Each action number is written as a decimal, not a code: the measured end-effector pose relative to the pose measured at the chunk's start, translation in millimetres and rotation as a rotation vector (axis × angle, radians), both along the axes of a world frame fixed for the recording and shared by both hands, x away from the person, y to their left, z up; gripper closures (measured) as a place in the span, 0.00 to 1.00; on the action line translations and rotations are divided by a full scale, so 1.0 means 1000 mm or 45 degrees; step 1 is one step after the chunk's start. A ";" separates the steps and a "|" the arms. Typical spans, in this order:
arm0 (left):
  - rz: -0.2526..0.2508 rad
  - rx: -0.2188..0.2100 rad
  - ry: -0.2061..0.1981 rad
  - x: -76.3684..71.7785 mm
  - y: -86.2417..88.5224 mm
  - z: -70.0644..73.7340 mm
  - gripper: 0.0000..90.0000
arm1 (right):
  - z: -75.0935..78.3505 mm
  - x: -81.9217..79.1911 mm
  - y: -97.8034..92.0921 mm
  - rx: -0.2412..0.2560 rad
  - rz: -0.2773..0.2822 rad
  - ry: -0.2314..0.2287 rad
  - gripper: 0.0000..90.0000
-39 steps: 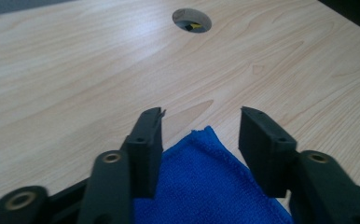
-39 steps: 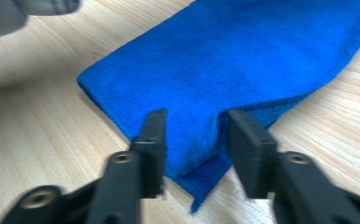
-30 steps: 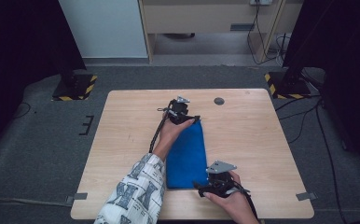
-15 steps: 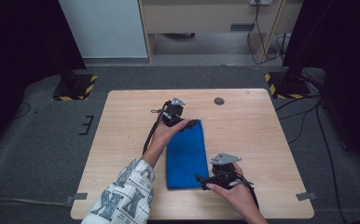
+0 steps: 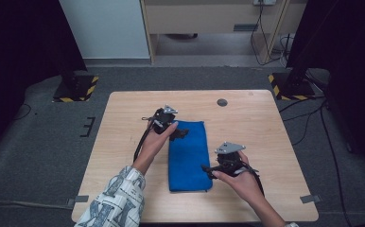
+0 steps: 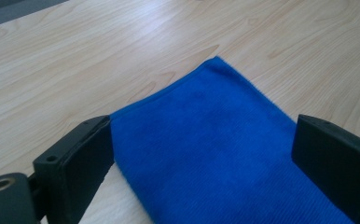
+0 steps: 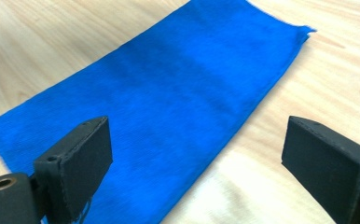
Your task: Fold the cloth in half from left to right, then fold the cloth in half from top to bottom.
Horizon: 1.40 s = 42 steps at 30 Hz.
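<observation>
A blue cloth point(image 5: 188, 158), folded into a long strip, lies flat in the middle of the wooden table point(image 5: 265, 127). My left gripper point(image 5: 178, 134) is at the cloth's far left corner and is open. In the left gripper view, the cloth point(image 6: 215, 154) lies between and below the spread jaws of that gripper point(image 6: 201, 163). My right gripper point(image 5: 208, 169) is at the cloth's right edge, toward the near end, and is also open. In the right gripper view, that gripper point(image 7: 197, 168) straddles the cloth's long edge point(image 7: 169, 102), holding nothing.
A small dark round disc point(image 5: 222, 102) sits on the table near the far edge. Stand bases with yellow-black stripes point(image 5: 76, 87) point(image 5: 291, 85) rest on the floor beyond the far corners. Bare wood lies to the left and right of the cloth.
My left gripper has shifted left and slightly toward the person, off the cloth's far end. My right gripper has moved a little farther up the cloth's right edge. The cloth stays flat.
</observation>
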<state>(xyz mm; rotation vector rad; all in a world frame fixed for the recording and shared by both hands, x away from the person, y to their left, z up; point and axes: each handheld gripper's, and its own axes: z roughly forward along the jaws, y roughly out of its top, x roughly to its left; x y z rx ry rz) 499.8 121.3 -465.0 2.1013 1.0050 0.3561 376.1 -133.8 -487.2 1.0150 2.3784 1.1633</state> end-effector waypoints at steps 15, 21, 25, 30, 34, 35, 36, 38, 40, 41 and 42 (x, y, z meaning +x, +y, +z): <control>0.071 0.042 -0.021 -0.016 0.035 -0.002 0.09 | 0.002 0.049 -0.003 -0.092 -0.062 -0.021 0.13; 0.091 0.002 -0.075 -0.018 0.044 0.001 0.09 | 0.008 0.080 0.000 -0.115 -0.075 -0.032 0.23; 0.120 -0.044 -0.076 -0.007 0.050 -0.004 0.12 | 0.012 0.103 0.007 -0.113 -0.088 -0.054 0.29; 0.109 -0.067 -0.034 0.006 0.049 -0.012 0.18 | 0.014 0.124 0.018 -0.104 -0.085 -0.057 0.41; 0.073 0.017 -0.051 0.011 0.039 -0.015 0.21 | 0.014 0.137 0.026 -0.088 -0.073 -0.037 0.53; 0.078 -0.003 -0.046 0.013 0.037 -0.017 0.21 | 0.014 0.139 0.027 -0.088 -0.075 -0.031 0.56; 0.082 -0.022 -0.045 0.015 0.037 -0.019 0.21 | 0.014 0.142 0.028 -0.086 -0.083 -0.028 0.59; 0.103 -0.026 -0.045 0.018 0.036 -0.022 0.20 | 0.012 0.148 0.029 -0.073 -0.101 -0.015 0.63; 0.092 -0.028 -0.038 0.021 0.034 -0.027 0.22 | 0.010 0.152 0.028 -0.073 -0.111 -0.009 0.67; 0.090 -0.023 -0.031 0.022 0.033 -0.030 0.23 | 0.009 0.154 0.027 -0.071 -0.117 -0.001 0.70; 0.091 -0.018 -0.027 0.023 0.033 -0.032 0.23 | 0.007 0.156 0.026 -0.068 -0.130 0.008 0.72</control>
